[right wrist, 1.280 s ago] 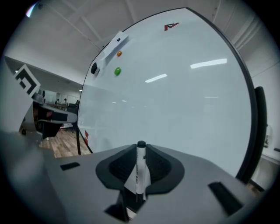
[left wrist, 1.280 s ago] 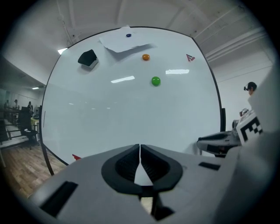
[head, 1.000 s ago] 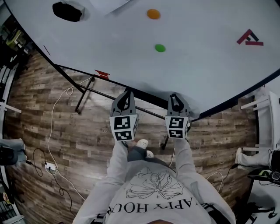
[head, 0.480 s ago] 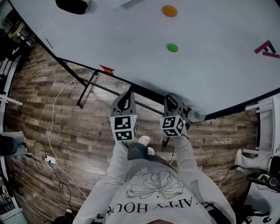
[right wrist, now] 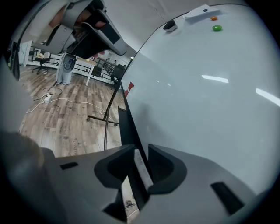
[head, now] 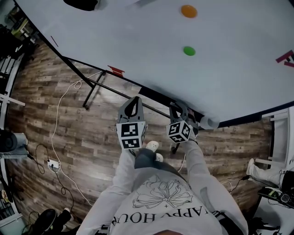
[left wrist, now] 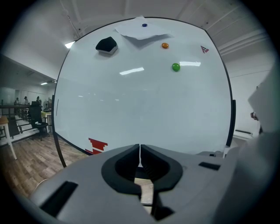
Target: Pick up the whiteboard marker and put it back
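The whiteboard marker (right wrist: 142, 168), a pale stick, lies along the black tray ledge (right wrist: 127, 127) at the whiteboard's (head: 138, 41) lower edge. My right gripper (right wrist: 141, 148) straddles it. Its jaws have just been opening and stand open, with the marker between them and a dark gap on the board side. In the head view the right gripper (head: 180, 106) is at the board's lower edge and hides the marker. My left gripper (left wrist: 140, 151) is shut with nothing in it. It hangs a little left of the right one, in front of the board (head: 134, 102).
On the board are a green magnet (head: 189, 51), an orange magnet (head: 188, 11), a black eraser (head: 82, 3) and a red logo (head: 115, 70). A pale round-ended piece (head: 209, 122) sits on the ledge right of my right gripper. Cables (head: 57, 137) lie on the wooden floor.
My right gripper has come down to the board's lower edge and rolled, so its marker cube now faces another way. The left gripper has barely shifted.
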The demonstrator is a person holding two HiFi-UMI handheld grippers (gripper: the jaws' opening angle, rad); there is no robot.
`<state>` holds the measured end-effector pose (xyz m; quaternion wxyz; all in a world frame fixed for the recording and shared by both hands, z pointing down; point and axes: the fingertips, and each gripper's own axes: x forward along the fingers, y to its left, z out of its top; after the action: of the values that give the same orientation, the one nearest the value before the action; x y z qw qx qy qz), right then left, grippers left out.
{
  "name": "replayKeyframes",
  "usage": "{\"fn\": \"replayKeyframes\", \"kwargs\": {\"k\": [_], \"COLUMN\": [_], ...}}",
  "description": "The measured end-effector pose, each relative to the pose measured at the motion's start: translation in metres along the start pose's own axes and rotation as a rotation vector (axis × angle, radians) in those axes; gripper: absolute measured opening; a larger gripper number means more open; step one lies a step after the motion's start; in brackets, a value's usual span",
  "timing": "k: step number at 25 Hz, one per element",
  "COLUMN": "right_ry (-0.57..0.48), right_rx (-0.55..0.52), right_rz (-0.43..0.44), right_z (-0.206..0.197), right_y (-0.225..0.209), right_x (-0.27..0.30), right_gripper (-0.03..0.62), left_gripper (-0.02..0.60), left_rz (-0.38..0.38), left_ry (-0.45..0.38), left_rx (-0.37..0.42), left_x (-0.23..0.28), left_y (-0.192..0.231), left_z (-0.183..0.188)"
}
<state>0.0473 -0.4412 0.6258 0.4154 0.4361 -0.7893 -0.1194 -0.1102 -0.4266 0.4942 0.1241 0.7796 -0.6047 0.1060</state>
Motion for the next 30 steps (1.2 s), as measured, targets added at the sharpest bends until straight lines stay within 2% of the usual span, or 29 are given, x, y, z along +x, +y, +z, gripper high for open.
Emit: {"fn": "replayKeyframes", "kwargs": {"k": [2, 7, 15, 22, 30], "right_ry": [0.0, -0.041, -0.152, -0.285, -0.393], "right_rx": [0.02, 0.128, 0.334, 0.556, 0.664], "right_rz": [0.008, -0.019, -0.14, -0.241, -0.352], "right_z": [-0.001, 0.01, 0.029, 0.045, 0.054], "right_y": [0.001, -0.007, -0.052, -0.096, -0.135], "right_x": [0.002, -0.01, -0.053, -0.105, -0.158], "right_gripper": [0.118, 0.12, 0.081, 0.062, 0.043], "left_gripper": [0.009, 0.009, 0.009, 0.009, 0.009], "left_rz": [0.002, 0.002, -0.022, -0.065, -0.091], "left_ry": [-0.001, -0.006, -0.053, -0.113, -0.158], "left_rx": [-0.002, 0.0, 0.028, 0.062, 0.083], "left_x": [0.0, -0.005, -0.002, -0.004, -0.012], "left_y": [0.0, 0.0, -0.022, -0.051, -0.075], "left_z": [-0.001, 0.001, 0.024, 0.049, 0.067]}}
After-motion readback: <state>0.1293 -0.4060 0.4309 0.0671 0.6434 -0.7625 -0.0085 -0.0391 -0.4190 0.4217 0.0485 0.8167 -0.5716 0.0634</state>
